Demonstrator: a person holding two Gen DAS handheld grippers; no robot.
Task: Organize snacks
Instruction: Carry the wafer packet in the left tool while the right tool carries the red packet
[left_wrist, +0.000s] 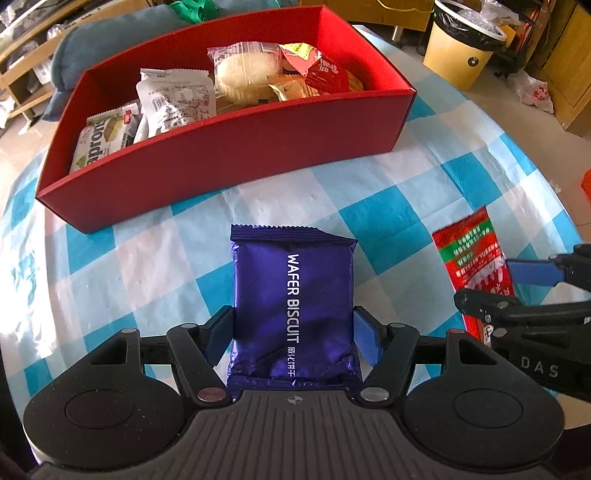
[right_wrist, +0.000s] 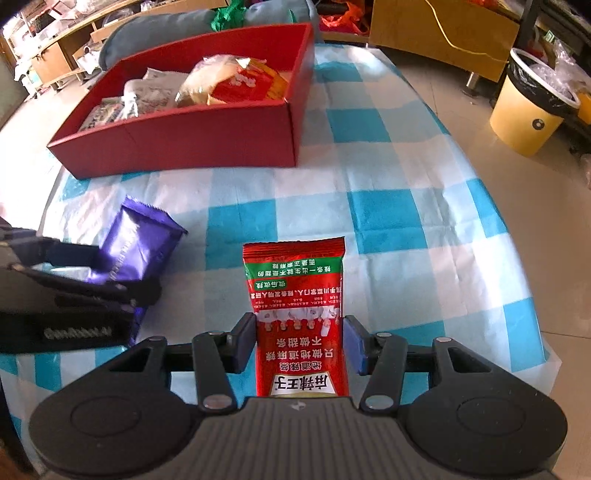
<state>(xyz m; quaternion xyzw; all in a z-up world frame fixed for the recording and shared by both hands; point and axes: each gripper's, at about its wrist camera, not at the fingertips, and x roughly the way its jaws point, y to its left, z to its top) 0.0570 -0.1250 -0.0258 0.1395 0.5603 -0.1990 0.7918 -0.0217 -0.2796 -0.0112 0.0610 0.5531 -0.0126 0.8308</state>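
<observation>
My left gripper (left_wrist: 293, 332) is shut on a purple wafer biscuit packet (left_wrist: 293, 302), its pads pressing both sides of the packet over the checked tablecloth. My right gripper (right_wrist: 299, 341) is shut on a red spicy snack packet (right_wrist: 297, 314), held the same way. Each packet also shows in the other view: the red packet (left_wrist: 472, 266) to the right, the purple packet (right_wrist: 136, 243) to the left. A red box (left_wrist: 221, 158) with several snack packets inside stands ahead on the table; it also shows in the right wrist view (right_wrist: 192, 144).
The table wears a blue and white checked cloth (right_wrist: 388, 206). A yellow waste bin (right_wrist: 528, 114) stands on the floor to the right. A grey cushion (left_wrist: 96, 44) lies behind the box. An orange object (left_wrist: 585, 182) sits at the table's right edge.
</observation>
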